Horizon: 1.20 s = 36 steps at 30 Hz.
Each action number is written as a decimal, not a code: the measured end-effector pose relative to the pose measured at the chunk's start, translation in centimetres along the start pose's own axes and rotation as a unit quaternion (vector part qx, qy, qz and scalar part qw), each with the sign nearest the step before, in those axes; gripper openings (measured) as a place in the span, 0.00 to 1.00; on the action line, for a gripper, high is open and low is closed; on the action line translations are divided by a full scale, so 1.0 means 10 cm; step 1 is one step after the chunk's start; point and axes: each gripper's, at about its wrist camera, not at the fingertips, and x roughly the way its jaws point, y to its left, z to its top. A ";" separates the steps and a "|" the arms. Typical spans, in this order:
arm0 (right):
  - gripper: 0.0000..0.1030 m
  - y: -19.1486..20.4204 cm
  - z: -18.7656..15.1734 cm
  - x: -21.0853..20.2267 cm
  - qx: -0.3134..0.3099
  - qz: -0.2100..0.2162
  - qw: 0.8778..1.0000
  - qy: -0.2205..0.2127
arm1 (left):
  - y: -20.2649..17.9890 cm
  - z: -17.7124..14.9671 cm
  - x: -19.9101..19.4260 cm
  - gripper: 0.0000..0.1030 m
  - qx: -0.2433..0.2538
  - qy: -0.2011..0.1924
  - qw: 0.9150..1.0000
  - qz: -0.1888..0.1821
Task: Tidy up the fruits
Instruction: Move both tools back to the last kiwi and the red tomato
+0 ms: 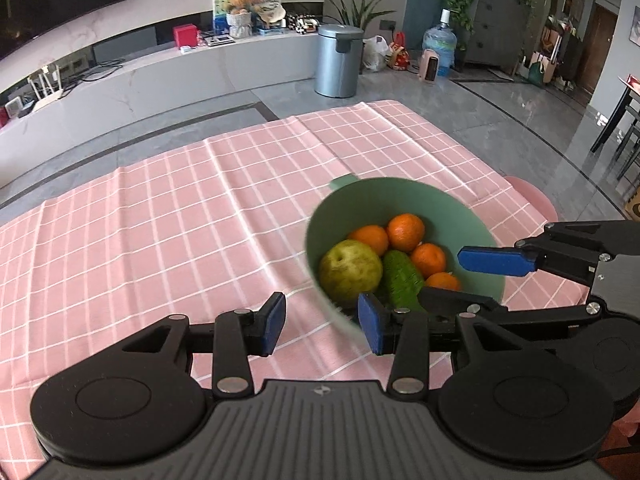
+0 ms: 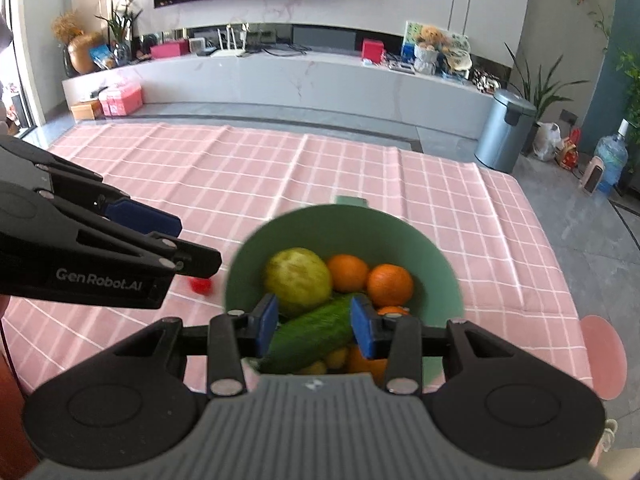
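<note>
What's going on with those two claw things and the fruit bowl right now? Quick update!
Both grippers open: left gripper beside the green bowl, right gripper above the cucumber. Pear and oranges in bowl. Small red item loose on tablecloth.

- "GenRobot.AI" in pale letters on the black side of the left gripper (image 2: 176, 240), seen in the right wrist view
- small pale logo mark, no letters, on the grey ribbed housing of the right gripper (image 2: 314, 320) and also of the left one in the left wrist view
- red bag (image 1: 400, 54) on the floor by the wall: printing too small to read
- water jug (image 1: 439, 44) label: unreadable
</note>
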 end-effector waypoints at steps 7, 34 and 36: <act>0.36 0.37 -0.02 0.01 -0.021 0.013 1.000 -0.019 | 0.30 -0.21 -0.08 0.48 -0.020 -0.008 1.000 0.012; 0.28 1.18 -0.15 0.66 -0.131 0.005 0.991 0.008 | 1.17 -0.76 0.24 0.47 -0.120 -0.001 0.992 -0.038; 0.27 1.21 -0.17 0.73 -0.138 -0.002 0.990 0.011 | 1.19 -0.77 0.27 0.45 -0.124 0.000 0.991 -0.042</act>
